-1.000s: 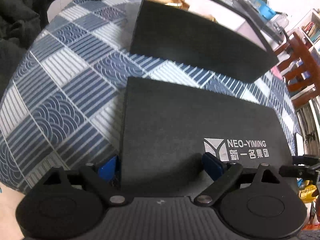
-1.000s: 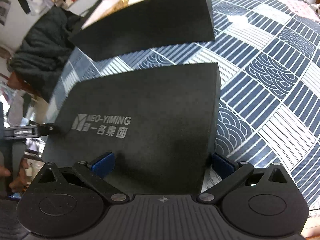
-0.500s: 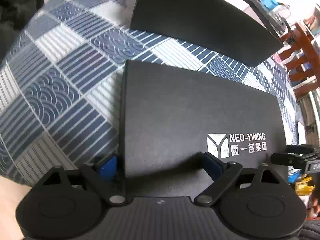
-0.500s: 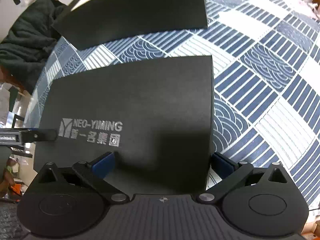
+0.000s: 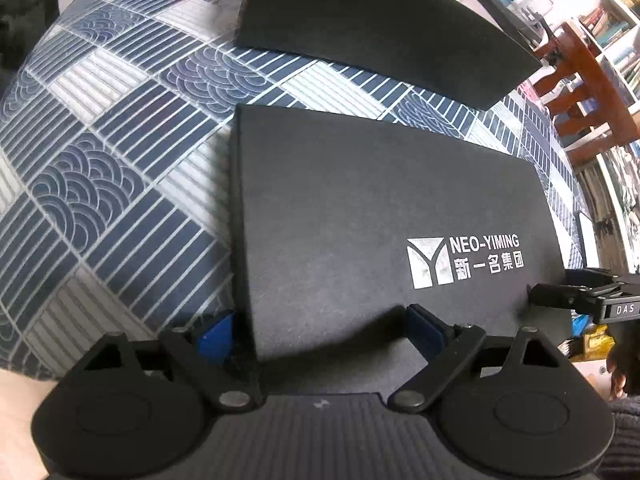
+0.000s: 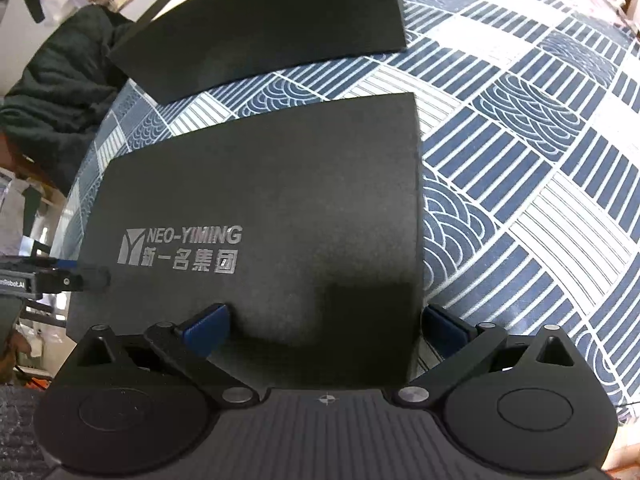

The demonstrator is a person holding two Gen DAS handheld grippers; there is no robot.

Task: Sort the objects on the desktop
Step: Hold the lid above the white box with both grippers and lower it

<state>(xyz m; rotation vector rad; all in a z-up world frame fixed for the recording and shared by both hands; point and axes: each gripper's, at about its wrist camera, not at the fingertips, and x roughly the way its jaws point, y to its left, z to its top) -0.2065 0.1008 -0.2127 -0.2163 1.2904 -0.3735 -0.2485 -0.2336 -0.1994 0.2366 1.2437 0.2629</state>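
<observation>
Evidently both wide-spread tongs, left [image 5: 320, 326] and right [image 6: 326, 326], straddle the black lid's [image 5: 380, 216] corners, gripping nothing

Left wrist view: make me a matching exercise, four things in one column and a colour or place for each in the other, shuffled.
Things:
1. flat black lid with silver logo
2. plain black rectangular box
3. wave-and-stripe patterned tablecloth
4. wooden chair

Descriptions:
A. reddish brown, at the far right edge
B. blue and white, under both black items
C. nearest the left tool, printed NEO-YIMING
D. farther back, no print showing

Pairs: 1-C, 2-D, 3-B, 4-A
</observation>
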